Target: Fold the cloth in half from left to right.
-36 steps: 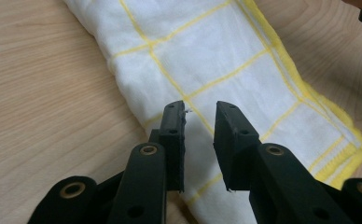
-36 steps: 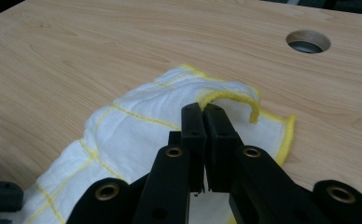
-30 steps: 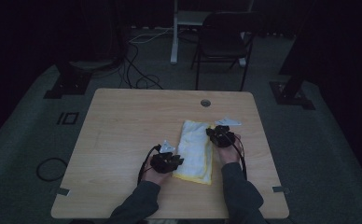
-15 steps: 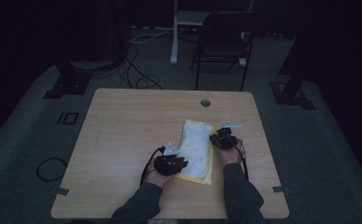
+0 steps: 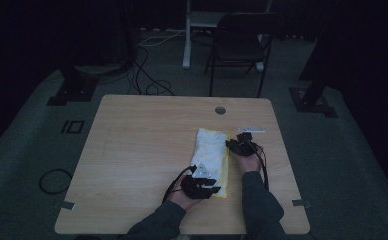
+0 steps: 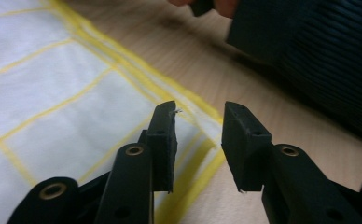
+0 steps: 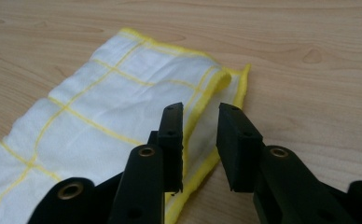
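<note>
Two pairs of jaws stand parted, neither pressing on anything. The left gripper has just been opening; the near yellow-edged corner of the cloth lies under the gap, unclamped. The right gripper has likewise just been opening, its jaws straddling the folded yellow hem at the far end of the cloth without pinching it. Judged from this, both ends have been let go so that the fold settles flat. In the high view the cloth lies folded into a long strip right of centre on the desk, the left gripper at its near end, the right gripper at its far right edge. Holding opposite ends probably keeps the edges aligned.
</note>
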`<action>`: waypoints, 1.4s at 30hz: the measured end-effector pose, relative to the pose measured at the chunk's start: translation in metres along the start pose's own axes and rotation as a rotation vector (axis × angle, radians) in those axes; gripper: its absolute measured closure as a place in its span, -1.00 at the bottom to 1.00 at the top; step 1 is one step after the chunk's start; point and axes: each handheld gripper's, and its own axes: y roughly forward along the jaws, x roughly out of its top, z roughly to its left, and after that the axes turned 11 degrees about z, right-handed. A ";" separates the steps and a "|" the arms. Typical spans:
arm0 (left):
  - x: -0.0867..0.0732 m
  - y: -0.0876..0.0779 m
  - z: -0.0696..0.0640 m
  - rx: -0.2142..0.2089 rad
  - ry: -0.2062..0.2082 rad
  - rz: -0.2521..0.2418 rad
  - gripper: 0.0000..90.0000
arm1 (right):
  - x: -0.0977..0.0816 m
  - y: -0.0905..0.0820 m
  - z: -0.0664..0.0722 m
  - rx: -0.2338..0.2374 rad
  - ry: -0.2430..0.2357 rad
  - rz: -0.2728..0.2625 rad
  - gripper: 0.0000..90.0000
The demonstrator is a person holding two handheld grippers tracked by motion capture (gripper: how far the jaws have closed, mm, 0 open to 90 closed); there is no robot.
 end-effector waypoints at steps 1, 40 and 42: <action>0.000 0.002 -0.001 -0.002 0.001 0.007 0.43 | 0.001 0.000 -0.001 0.002 0.002 -0.003 0.57; 0.005 0.000 -0.011 0.025 0.010 -0.017 0.54 | 0.019 0.004 -0.013 -0.071 0.003 -0.006 0.78; 0.006 -0.004 -0.006 0.046 -0.003 -0.026 0.54 | 0.020 0.003 -0.013 -0.063 0.003 -0.013 0.76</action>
